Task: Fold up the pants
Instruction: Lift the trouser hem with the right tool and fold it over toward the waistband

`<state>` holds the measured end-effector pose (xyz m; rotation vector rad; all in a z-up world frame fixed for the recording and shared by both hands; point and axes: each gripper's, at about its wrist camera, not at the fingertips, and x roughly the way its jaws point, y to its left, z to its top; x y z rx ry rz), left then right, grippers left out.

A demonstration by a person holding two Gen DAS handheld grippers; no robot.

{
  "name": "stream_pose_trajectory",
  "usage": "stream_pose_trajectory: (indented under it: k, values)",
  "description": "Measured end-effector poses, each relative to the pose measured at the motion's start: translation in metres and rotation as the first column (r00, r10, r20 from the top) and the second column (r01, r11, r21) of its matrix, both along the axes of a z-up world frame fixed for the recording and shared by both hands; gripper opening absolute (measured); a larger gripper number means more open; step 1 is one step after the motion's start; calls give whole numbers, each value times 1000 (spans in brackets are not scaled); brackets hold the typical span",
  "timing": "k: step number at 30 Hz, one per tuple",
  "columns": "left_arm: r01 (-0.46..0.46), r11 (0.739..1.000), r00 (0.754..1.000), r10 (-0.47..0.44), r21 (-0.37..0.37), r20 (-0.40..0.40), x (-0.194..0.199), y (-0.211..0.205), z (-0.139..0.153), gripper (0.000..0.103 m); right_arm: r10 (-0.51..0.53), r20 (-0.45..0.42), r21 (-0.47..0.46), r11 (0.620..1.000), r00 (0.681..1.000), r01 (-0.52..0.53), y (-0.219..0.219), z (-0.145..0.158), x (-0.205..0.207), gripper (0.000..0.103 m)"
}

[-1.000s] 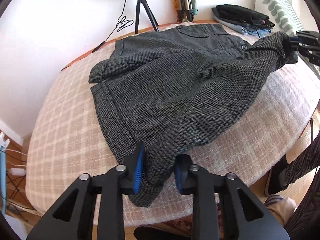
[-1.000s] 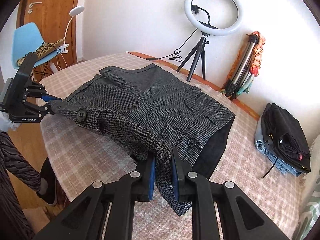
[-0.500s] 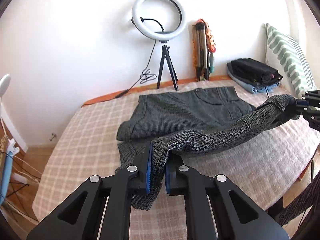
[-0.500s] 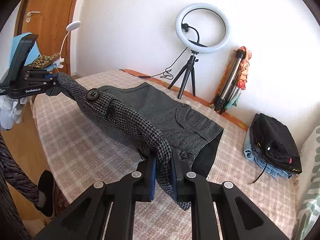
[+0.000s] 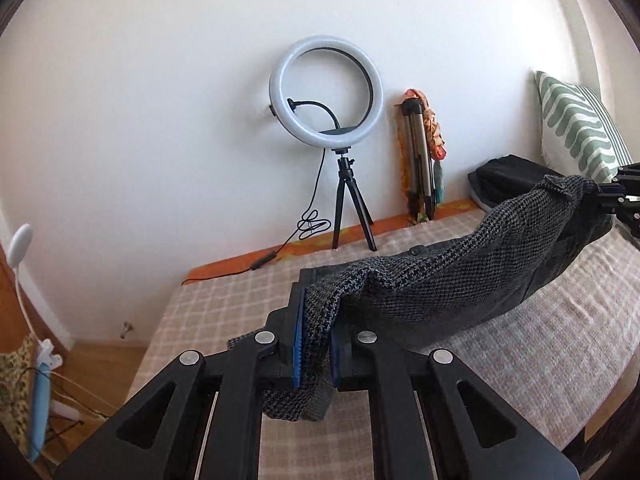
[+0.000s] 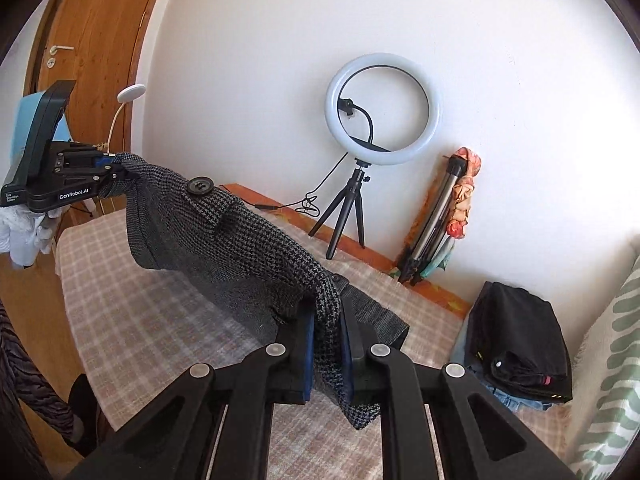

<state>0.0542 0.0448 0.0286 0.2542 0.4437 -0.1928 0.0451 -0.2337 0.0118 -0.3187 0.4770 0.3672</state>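
Both your left gripper (image 5: 314, 344) and right gripper (image 6: 326, 354) are clamped on the houndstooth pants (image 5: 452, 280), whose near edge hangs lifted over the checked bed (image 5: 520, 344) toward 12 o'clock, so one fold-over looks begun, not laid.

I see the dark grey houndstooth woven pants (image 5: 460, 280) now hanging stretched in the air between my left gripper (image 5: 316, 344) and my right gripper (image 6: 326, 354); a second ago they lay spread over the beige checked bedcover (image 5: 552, 320). Both grippers sit higher and the views tilt up the wall. The far trouser end possibly remains on the cover, half hidden.
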Motion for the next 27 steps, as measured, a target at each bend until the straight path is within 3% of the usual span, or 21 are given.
stream_pose_trajectory:
  k: [8, 11, 20, 27]
  values:
    - [10, 998, 1000, -10, 55, 6, 72, -17, 9, 9, -28, -46, -19, 999, 999, 28, -14, 11, 76, 9]
    - [13, 1000, 1000, -12, 25, -21, 106, -23, 3, 9, -50, -89, -22, 999, 995, 48, -23, 4, 111, 9]
    - [9, 999, 990, -3, 48, -140, 205, -51, -37, 9, -142, -175, -102, 987, 974, 125, -38, -45, 198, 8]
    - [-2, 997, 971, 21, 80, -240, 253, -58, -84, 9, -176, -271, -150, 979, 947, 139, -35, -99, 255, 8]
